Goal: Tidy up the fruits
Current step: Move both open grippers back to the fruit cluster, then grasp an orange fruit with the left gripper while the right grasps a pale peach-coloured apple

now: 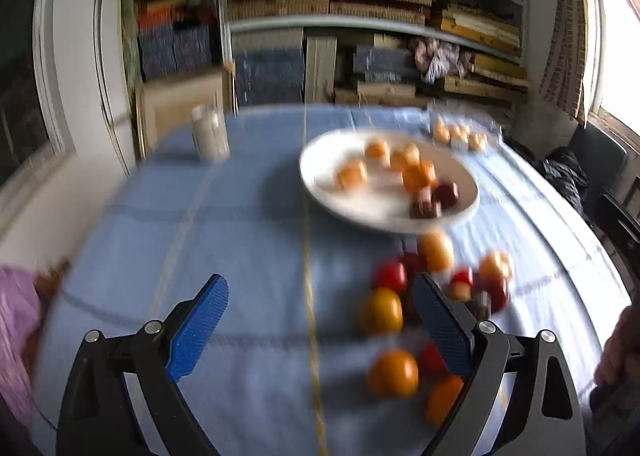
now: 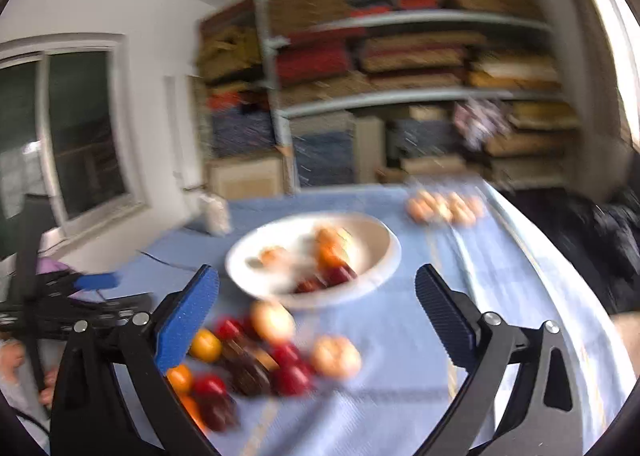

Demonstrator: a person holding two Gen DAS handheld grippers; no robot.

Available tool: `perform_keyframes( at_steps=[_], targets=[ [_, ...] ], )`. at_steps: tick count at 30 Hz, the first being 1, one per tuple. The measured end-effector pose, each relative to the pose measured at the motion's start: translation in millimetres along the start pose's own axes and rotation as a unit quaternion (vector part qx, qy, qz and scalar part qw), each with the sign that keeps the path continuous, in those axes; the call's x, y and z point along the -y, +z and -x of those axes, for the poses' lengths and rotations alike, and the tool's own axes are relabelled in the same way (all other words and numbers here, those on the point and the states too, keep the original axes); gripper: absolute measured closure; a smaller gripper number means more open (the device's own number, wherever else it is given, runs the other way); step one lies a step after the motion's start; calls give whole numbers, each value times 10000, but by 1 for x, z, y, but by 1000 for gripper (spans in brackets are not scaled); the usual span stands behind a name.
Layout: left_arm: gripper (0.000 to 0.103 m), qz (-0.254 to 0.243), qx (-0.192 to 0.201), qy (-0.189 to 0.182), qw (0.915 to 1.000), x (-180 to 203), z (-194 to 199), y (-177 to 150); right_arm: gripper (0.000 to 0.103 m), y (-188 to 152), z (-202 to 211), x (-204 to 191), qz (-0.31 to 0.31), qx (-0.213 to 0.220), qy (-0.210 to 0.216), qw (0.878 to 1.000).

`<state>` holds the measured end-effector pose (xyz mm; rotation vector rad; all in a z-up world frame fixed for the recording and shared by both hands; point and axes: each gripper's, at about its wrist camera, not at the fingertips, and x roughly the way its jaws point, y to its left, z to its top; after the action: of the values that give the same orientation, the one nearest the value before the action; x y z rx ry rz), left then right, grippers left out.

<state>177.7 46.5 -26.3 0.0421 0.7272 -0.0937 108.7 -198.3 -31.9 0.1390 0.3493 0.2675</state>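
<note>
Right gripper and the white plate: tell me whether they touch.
Apart. In the right wrist view the right gripper stands open with nothing between its fingers, and blue tablecloth shows between both fingertips and the white plate beyond.

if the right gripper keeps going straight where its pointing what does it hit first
Probably the white plate, near its front rim. The open right gripper frames it dead ahead; blur makes depth uncertain.

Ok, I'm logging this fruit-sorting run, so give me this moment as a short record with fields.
surface: table with blue cloth
plate: white plate, several fruits already on it
loose fruit: pile of fruits on the cloth in front of the plate
left tongs: open, empty
right tongs: open, empty
image: motion-blurred
</note>
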Motion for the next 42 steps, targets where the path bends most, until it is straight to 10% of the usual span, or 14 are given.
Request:
perform_keyframes(
  at_steps=[17, 24, 35, 42],
  targets=[
    [9, -416, -694, -42, 9967, 21, -34, -40, 6, -21, -45, 45, -775, -1034, -281, 9912],
    [54, -338, -909, -209, 9951, 18, -43, -41, 6, -27, -56, 47, -735, -1331, -405, 9875],
    [62, -228, -846, -24, 9962, 11, -43, -40, 8, -39, -78, 37, -316, -1839, -476, 9813],
    [62, -276, -849, 2, 9960, 12, -44, -39, 29, -37, -101, 34, -343, -2062, -268, 9775]
  ],
)
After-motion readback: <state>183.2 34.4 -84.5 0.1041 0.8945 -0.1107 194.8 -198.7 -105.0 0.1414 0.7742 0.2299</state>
